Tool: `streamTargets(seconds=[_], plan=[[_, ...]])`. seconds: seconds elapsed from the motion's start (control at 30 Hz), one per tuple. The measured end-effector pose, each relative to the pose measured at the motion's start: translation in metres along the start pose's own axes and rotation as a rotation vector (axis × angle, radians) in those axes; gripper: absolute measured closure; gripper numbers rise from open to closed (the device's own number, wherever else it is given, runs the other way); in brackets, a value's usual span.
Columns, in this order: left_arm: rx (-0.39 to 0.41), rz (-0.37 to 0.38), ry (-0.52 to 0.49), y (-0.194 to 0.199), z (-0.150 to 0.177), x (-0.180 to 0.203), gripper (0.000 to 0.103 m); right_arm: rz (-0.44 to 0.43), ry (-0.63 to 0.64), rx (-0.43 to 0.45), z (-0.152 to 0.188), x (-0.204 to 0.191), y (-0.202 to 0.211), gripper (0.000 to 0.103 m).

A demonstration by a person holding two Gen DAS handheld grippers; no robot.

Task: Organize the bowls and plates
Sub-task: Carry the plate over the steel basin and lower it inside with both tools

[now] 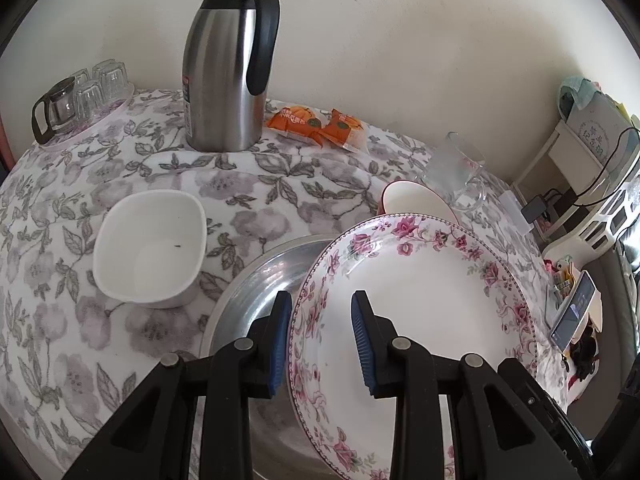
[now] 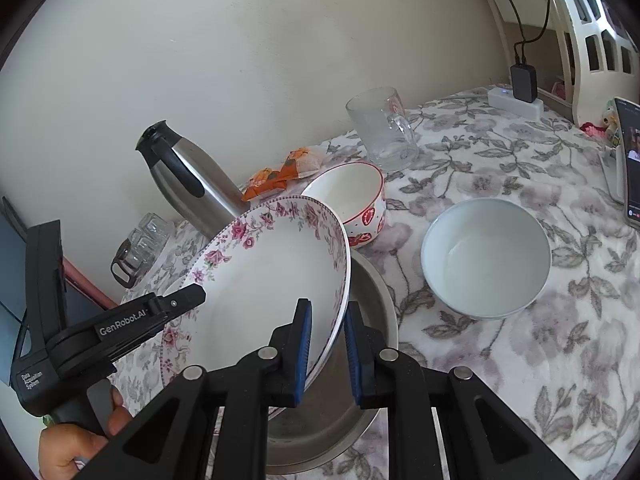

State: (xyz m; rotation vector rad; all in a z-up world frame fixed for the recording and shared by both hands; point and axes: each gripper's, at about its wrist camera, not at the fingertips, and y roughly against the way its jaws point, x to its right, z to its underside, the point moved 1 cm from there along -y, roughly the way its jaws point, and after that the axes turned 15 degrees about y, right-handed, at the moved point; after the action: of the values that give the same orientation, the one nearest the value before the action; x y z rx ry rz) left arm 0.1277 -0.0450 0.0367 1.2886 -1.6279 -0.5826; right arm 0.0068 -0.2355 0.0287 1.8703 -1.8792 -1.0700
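Both tongs grip one object: the round white porcelain plate with a pink floral rim (image 2: 264, 280). The right tongs (image 2: 326, 354) are clamped narrowly on its right rim, one blue pad on each face. The left tongs (image 1: 322, 344) straddle its left rim, one pad outside and one over the plate's face; contact appears firm, as the plate is held tilted.

The plate sits above the round stainless-steel basin (image 1: 256, 280), which rests on the tabletop (image 1: 248, 196) directly under it. Whether the plate's lower edge touches the basin cannot be told.

Task progress, judged: early. Nothing is stacked yet. Items remaining separate:
- the square white ceramic bowl (image 1: 150, 248), left of the basin;
- the round white bowl with red strawberry print (image 2: 352, 200), just behind the plate;
- the plain round pale bowl (image 2: 486, 258), right of the basin.

Surface and room: the tabletop carries a grey-and-lilac floral cloth. At the far side stand a steel thermal jug with a black handle (image 1: 228, 60), orange snack packets (image 1: 316, 122), a clear glass mug (image 2: 382, 130) and a tray of small glasses (image 1: 86, 96). A plain cream wall lies behind.
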Motion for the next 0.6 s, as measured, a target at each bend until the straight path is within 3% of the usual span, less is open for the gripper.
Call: streamTargets(seconds=[0.6], plan=[[-0.059,-0.057,0.069,-0.023,0.006,-0.039,0.071,-0.001,0.058,-0.121,0.017,-0.017,-0.041,0.085]])
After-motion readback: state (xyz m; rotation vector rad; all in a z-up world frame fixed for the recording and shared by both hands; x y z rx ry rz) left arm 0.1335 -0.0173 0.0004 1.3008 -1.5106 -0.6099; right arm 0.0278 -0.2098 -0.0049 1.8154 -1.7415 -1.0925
